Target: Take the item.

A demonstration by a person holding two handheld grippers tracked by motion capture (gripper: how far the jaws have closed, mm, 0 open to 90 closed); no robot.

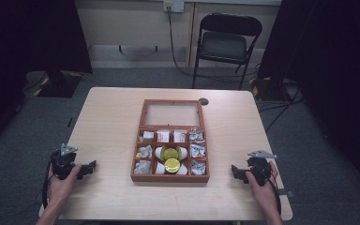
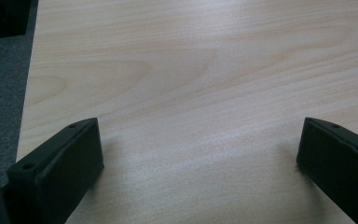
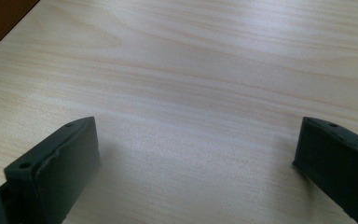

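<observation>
Left tongs [image 1: 90, 167] are sitting low over the pale wood-grain counter [image 1: 108, 117] near its front-left corner, jaws spread wide, nothing between them. The left gripper view is showing bare counter [image 2: 191, 84] between the two black jaws, with the counter's edge and grey carpet at the picture's left.

Right tongs [image 1: 236, 172] are sitting near the front-right corner, jaws also spread wide and pinching nothing; the right gripper view is showing bare counter [image 3: 191, 79] between them. A hand [image 1: 61, 185] is gripping the left unit, another hand [image 1: 264, 190] the right one, each with a grey three-cornered plate on top.

The reddish-brown wooden compartment box [image 1: 170, 178] is lying at counter centre, between the two tongs and well apart from both. Its glass-paned lid [image 1: 172, 114] is lying open toward the far side. Small silvery and white packets are filling the outer compartments; two round yellow-green lidded items [image 1: 171, 159] are sitting in the middle one on something white.

A black folding chair [image 1: 225, 42] is standing beyond the far edge.
</observation>
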